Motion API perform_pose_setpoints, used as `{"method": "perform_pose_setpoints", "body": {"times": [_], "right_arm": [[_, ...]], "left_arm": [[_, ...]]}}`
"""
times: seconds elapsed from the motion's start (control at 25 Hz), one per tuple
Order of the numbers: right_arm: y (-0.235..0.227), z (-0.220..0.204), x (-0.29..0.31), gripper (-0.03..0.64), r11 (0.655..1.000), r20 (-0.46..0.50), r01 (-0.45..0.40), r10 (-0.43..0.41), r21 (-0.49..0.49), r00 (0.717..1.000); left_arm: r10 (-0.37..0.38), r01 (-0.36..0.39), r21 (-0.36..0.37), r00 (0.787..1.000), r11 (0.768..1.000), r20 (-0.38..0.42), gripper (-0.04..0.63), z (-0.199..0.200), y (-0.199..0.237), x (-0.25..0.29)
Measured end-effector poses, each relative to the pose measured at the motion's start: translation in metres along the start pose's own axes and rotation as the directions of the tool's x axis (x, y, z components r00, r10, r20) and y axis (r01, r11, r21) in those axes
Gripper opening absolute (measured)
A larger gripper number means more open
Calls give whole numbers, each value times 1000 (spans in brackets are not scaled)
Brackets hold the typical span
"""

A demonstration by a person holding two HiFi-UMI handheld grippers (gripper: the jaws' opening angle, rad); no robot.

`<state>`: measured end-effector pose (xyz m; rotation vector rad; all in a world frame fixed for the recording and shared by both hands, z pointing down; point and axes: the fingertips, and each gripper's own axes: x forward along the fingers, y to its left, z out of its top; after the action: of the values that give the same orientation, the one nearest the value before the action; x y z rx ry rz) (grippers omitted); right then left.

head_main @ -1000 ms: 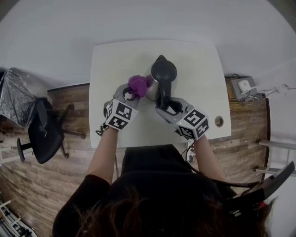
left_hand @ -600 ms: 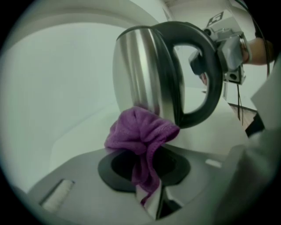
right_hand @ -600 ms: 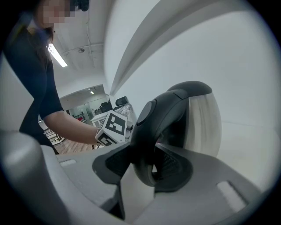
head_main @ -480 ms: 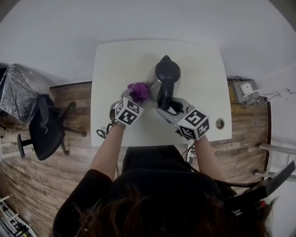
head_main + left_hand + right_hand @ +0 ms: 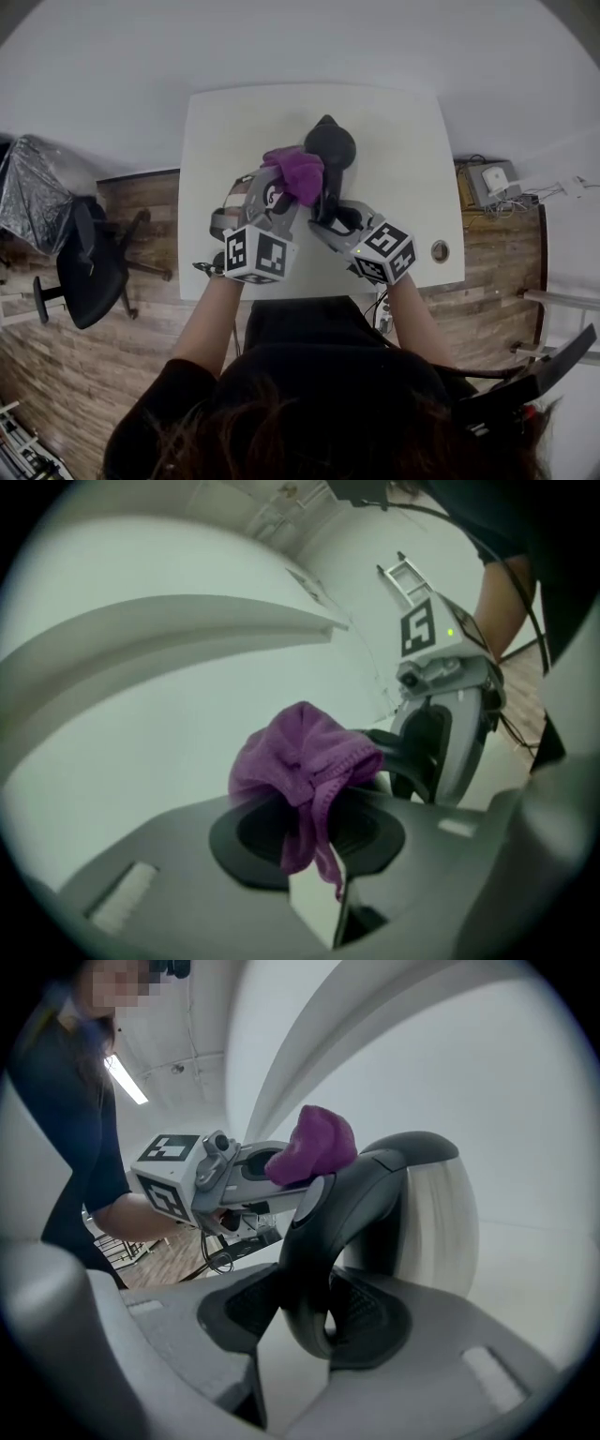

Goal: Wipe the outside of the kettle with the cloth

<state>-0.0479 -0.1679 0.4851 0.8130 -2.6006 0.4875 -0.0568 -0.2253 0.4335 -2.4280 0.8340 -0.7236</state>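
Purple cloth (image 5: 305,761) pinched — left gripper (image 5: 314,832), beside kettle (image 5: 330,145).

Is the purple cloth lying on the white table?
No, the crumpled purple cloth is pinched in the left hand-held gripper, up beside the black-handled steel kettle.

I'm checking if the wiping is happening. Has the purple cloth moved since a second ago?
Yes. Held in the left gripper, the purple cloth has slid rightward in the head view, from beside the kettle to overlapping its top.
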Motion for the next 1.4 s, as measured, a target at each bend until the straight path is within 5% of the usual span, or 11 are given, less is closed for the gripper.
{"method": "perform_pose_setpoints", "body": {"times": [0.24,0.44,0.6,0.72,0.96,1.12,1.2,1.32,1.4], "right_arm": [[1,0,1,149,1000,-3,-13,13,-4,1000],[1,-2,2,149,1000,-5,-14,14,3,1000],[-1,-21,5,144,999,-98,20,-24,-42,995],[-1,-30,-3,144,998,-113,42,-47,-41,993],[-10,-34,-32,152,996,-81,90,-89,9,993],[-23,-39,-45,158,990,-64,135,-132,49,989],[-27,-39,-48,157,986,-55,155,-152,60,987],[-33,-40,-56,158,982,-41,174,-172,67,984],[-40,-41,-64,156,979,-31,190,-188,76,982]], "left_arm": [[-67,79,106,991,991,-112,95,-37,-44,-2],[-130,173,227,973,958,-189,95,-61,-86,5],[-146,225,318,956,921,-254,95,-76,-104,14],[-173,287,341,929,895,-328,95,-88,-119,17],[-158,314,378,907,871,-390,95,-111,-133,31],[-193,377,357,869,855,-456,95,-130,-145,35],[-221,390,318,862,864,-456,95,-135,-151,39],[-315,387,120,865,914,-391,97,-124,-152,41],[-369,371,-56,874,927,-318,94,-106,-141,35]]}}
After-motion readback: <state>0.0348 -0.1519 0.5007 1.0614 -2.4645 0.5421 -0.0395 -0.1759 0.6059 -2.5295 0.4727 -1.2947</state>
